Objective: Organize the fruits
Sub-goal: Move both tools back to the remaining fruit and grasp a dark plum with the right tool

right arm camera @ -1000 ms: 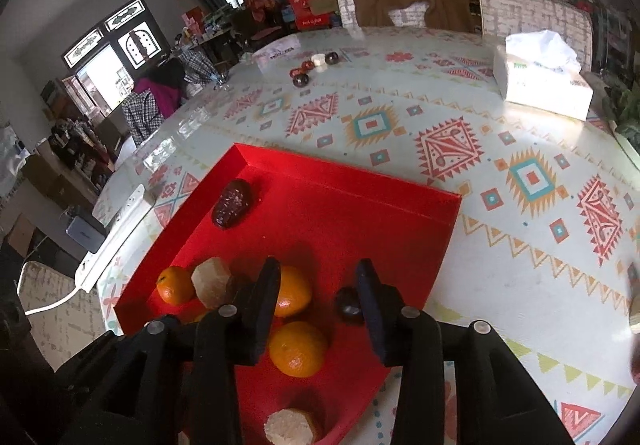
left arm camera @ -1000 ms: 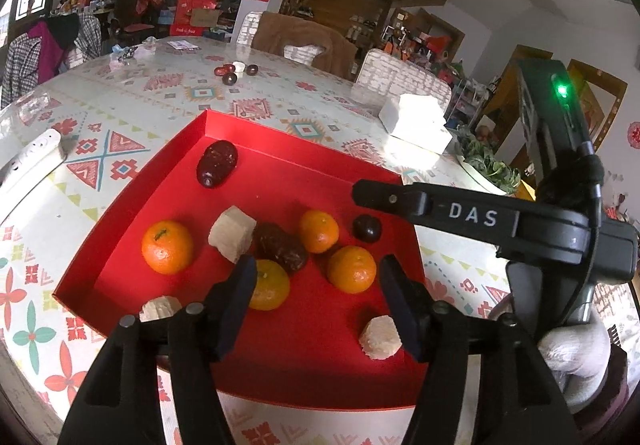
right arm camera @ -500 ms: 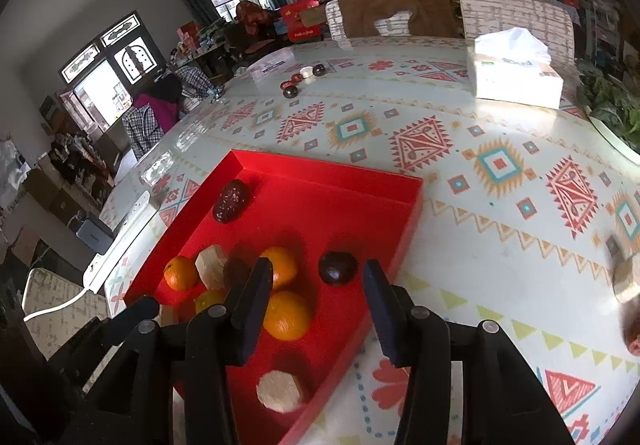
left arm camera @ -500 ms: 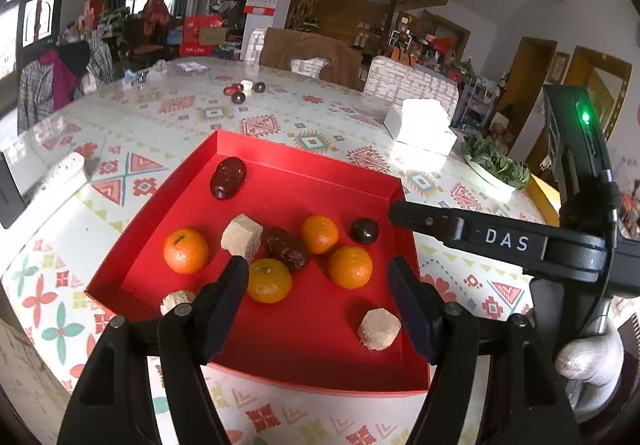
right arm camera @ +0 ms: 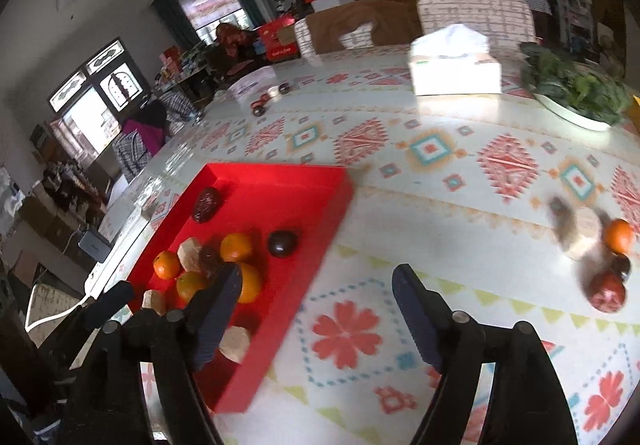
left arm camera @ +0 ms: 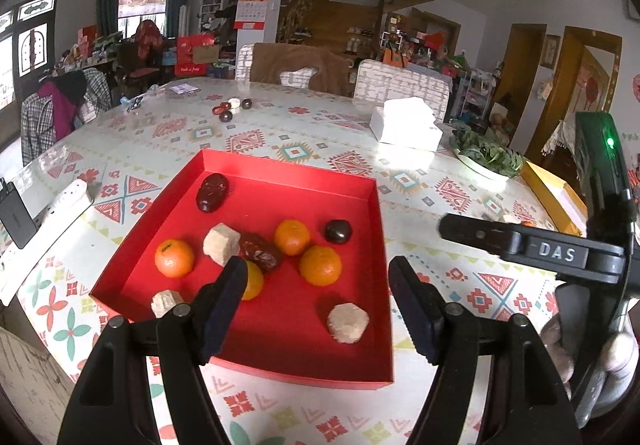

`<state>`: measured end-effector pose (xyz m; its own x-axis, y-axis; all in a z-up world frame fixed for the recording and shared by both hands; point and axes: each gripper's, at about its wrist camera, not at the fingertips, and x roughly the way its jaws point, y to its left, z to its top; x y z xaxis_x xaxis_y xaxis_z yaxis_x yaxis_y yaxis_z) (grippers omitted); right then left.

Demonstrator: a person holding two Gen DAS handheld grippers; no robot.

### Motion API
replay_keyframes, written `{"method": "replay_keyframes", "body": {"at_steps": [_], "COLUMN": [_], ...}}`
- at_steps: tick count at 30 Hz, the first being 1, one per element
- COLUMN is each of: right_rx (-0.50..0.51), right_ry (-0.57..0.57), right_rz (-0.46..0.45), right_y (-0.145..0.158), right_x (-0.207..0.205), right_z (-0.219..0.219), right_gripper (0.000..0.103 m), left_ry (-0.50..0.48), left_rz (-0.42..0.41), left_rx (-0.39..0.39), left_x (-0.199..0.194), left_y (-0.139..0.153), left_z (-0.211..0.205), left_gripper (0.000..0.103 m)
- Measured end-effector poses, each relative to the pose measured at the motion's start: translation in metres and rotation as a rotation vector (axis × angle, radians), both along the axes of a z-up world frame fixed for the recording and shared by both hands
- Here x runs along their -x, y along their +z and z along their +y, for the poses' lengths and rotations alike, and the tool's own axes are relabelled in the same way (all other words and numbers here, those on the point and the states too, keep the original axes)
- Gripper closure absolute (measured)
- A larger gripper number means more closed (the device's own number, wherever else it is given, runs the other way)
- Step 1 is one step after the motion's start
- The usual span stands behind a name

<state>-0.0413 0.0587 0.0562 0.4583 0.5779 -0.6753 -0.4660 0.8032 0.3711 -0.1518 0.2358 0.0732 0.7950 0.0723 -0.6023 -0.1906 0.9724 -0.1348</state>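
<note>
My left tool (left arm camera: pixel 316 281) hung above the near edge of the red tray (left arm camera: pixel 362 181), its fingers spread wide and holding nothing. My right tool (right arm camera: pixel 316 285) was just as wide and just as empty, hovering over the patterned worktop (right arm camera: pixel 440 149) with its left finger above the tray's (right arm camera: pixel 280 173) near right part and its right finger over bare cloth.

In the tray lay four oranges: one at the left (left arm camera: pixel 174 257), one half hidden behind my left finger (left arm camera: pixel 252 281), one in the middle (left arm camera: pixel 292 237) and one just in front of it (left arm camera: pixel 320 265). A wrinkled date (left arm camera: pixel 260 251) sat between them, touching a pale cube (left arm camera: pixel 221 243). Another date (left arm camera: pixel 212 191) lay apart toward the far left corner, and a dark round fruit (left arm camera: pixel 338 231) sat near the right wall. Two more pale lumps rested at the near side, one at the left (left arm camera: pixel 166 303) and one at the right (left arm camera: pixel 347 323).

Outside the tray, well to the right on the worktop, a small blurred group waited: an orange (right arm camera: pixel 619 236), a pale round piece (right arm camera: pixel 584 231), a red fruit (right arm camera: pixel 607 292) and something dark I could not make out. Farther back stood a tissue box (right arm camera: pixel 456 73) and a dish of greens (right arm camera: pixel 576 93).
</note>
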Motion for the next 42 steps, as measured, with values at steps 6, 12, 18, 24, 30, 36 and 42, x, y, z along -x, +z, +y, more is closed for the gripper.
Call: {"method": "replay_keyframes", "body": {"at_steps": [6,12,18,24,30,36,42], "right_rx": [0.011,0.029,0.09,0.107,0.103,0.066,-0.028], "right_ry": [-0.075,-0.217,-0.386,-0.522,-0.556,-0.488,-0.343], "right_rz": [-0.01,-0.051,-0.091,-0.078,-0.044,-0.018,0.032], "right_y": [0.002,0.008,0.018,0.017,0.005,-0.008,-0.021], "right_x": [0.003,0.004,0.011,0.024,0.033,0.025,-0.007], "right_z": [-0.052,-0.123,-0.21,-0.281,-0.314,-0.293,-0.244], "right_gripper": [0.02,0.018,0.018,0.018,0.018,0.018,0.032], "left_ry": [-0.013,-0.017,-0.078,-0.138,-0.172,-0.19,-0.195], "left_rz": [-0.003,-0.039,-0.055,-0.005,0.024,0.053,0.062], "left_rx": [-0.017,0.017,0.014,0.028,0.036,0.068,0.088], "left_x": [-0.001,0.004,0.005,-0.005,-0.013,-0.02,-0.021], "left_y": [0.004,0.015,0.022,0.01,0.001,-0.009,-0.011], "left_z": [-0.015,-0.022,-0.036,-0.057,-0.075,-0.086,-0.088], "left_gripper": [0.023,0.016,0.015,0.015,0.015,0.015,0.015]}}
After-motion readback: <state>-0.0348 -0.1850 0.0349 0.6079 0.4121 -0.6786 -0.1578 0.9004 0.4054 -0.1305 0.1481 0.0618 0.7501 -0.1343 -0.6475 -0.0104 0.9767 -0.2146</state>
